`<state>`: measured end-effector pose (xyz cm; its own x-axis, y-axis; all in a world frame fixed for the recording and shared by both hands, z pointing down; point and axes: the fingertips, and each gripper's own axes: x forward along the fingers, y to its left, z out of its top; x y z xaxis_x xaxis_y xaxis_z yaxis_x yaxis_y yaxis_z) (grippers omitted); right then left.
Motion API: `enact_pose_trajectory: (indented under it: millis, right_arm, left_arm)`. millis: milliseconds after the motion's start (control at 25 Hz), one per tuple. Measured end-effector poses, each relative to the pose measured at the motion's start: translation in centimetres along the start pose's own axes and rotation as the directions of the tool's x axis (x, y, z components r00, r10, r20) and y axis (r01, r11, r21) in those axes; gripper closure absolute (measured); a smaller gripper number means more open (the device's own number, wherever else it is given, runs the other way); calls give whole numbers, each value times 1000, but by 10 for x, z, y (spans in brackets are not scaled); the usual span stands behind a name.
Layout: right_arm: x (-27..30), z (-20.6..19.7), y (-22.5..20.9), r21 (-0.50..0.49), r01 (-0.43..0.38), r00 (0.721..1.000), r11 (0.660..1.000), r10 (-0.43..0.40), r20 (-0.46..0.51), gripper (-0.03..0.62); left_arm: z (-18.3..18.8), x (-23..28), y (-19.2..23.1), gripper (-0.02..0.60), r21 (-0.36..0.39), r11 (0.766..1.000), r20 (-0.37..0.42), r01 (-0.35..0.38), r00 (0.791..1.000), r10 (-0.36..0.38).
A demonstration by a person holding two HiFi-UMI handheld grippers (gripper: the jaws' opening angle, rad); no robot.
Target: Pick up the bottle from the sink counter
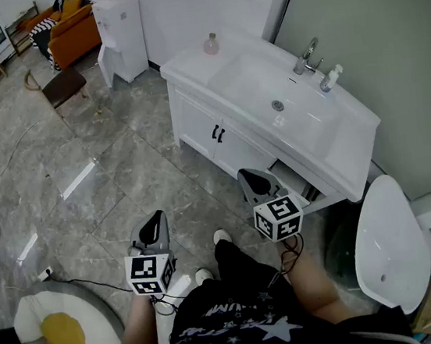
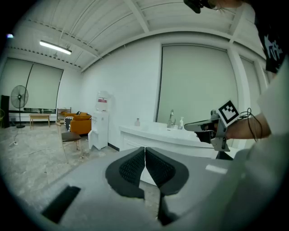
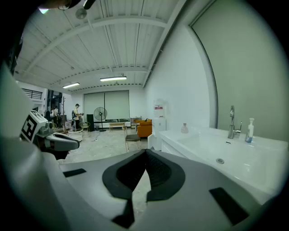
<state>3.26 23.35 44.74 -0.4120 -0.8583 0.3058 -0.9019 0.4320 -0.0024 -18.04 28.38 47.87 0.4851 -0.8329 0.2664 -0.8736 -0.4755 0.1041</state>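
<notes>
Head view: bottle (image 1: 211, 44) stands upright at tabletop's (image 1: 353, 158) far corner, well ahead of my right tool (image 1: 249, 177); left tool (image 1: 155, 218) farther. Both pinched together, empty.

Left tool (image 1: 157, 217), right tool (image 1: 247, 175) low before sink counter (image 1: 184, 63); bottle (image 1: 211, 44) at counter's left end, well apart.

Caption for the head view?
The left gripper and right gripper face a sink counter bearing a round bottle and pump bottle.
</notes>
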Motion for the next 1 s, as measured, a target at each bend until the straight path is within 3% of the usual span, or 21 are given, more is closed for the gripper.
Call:
enact_pose_trajectory:
  millis: [400, 840, 920, 1000]
  right_arm:
    - [-5, -9, 27, 11, -47, 999, 999, 47, -1, 592]
    - [-1, 5, 22, 92, -24, 997, 995, 18, 70, 586]
    - [9, 7, 17, 108, -35, 997, 994, 27, 75, 491]
    - [24, 9, 11, 120, -44, 996, 992, 35, 76, 438]
  left_arm:
    - [-8, -21, -4, 560, 2, 999, 0, -34, 999, 34]
    - [-5, -22, 10, 560, 4, 999, 7, -42, 999, 42]
    - [-3, -15, 14, 560, 6, 999, 7, -43, 999, 43]
    - [-1, -4, 21, 560, 5, 999, 3, -50, 999, 50]
